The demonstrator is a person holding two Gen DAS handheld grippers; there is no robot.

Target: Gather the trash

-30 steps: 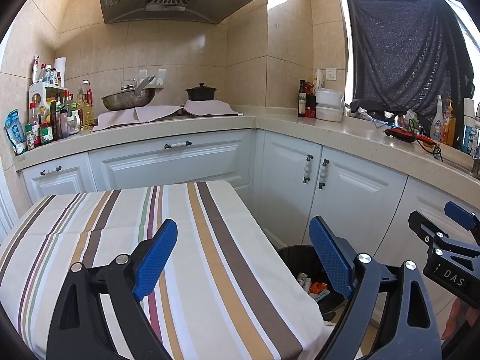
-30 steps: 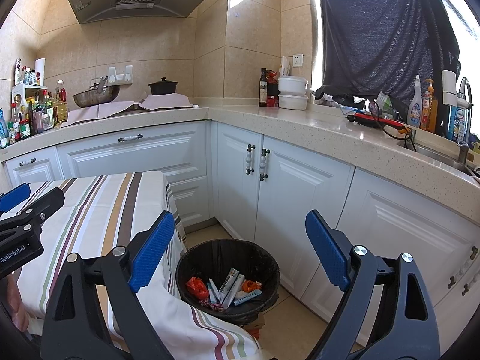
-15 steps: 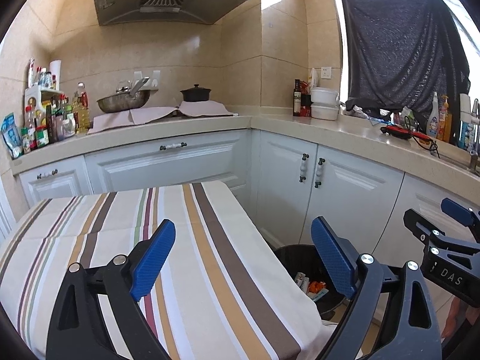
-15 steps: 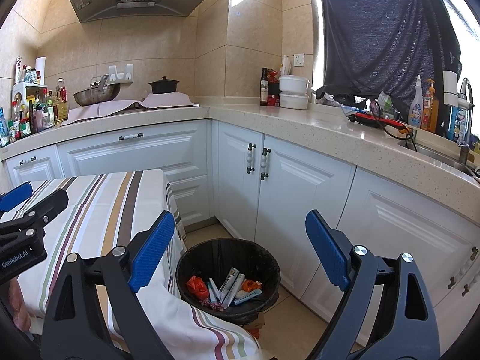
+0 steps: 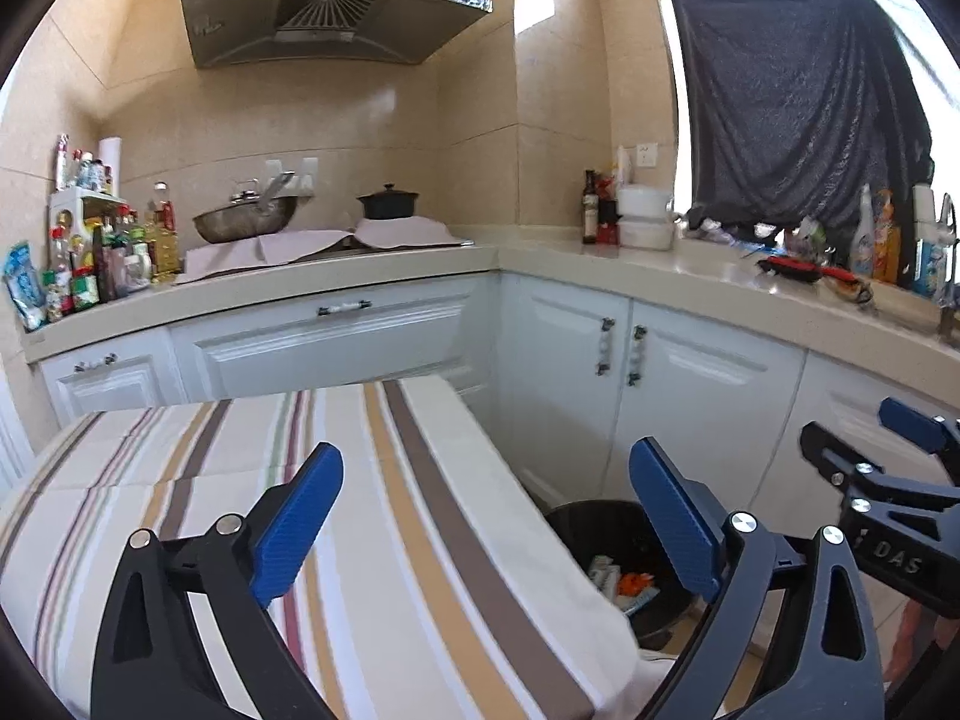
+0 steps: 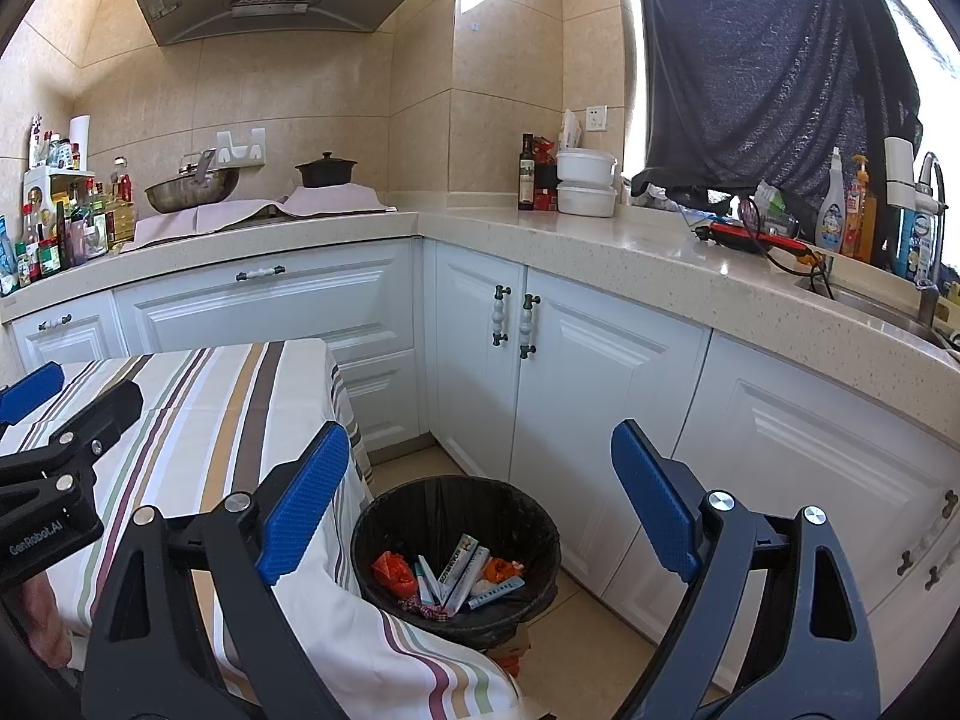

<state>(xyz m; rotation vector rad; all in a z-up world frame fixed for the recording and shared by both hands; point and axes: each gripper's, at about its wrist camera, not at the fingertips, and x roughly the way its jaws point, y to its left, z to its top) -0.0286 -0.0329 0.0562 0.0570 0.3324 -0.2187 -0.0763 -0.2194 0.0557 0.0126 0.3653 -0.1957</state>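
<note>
My left tongs [image 5: 486,510] sit over the striped tablecloth [image 5: 372,516], blue pads [image 5: 297,519] wide apart, jaws have just been opening a bit further, nothing between them. Cloth under them is bare: cream with brown, tan, maroon and green stripes, draped over the worktop edge.

Right of the cloth edge, on the floor against the white cabinets [image 6: 576,372]: round bin [image 6: 456,546] with a black liner. From the left wrist view only part of its mouth shows past the cloth and my right-hand pad. From the right wrist view the whole opening is visible. Trash [image 6: 450,576] lies at the bottom: a crumpled red-orange wrapper on the left, several long white-and-blue cartons or tubes leaning in the middle, another orange scrap on the right, a bit of red-white patterned material at the front. Print on the cartons too small to read. The cloth's hanging corner touches or overlaps the bin's near-left rim; cannot tell which.

My right tongs [image 6: 480,510] hover above the bin, pads spread wide, gripping nothing; the bin mouth sits between them in view, well below.

Far right: beige kitchen counter [image 6: 690,264] with bottles and a red tool, dark cloth over the window.
</note>
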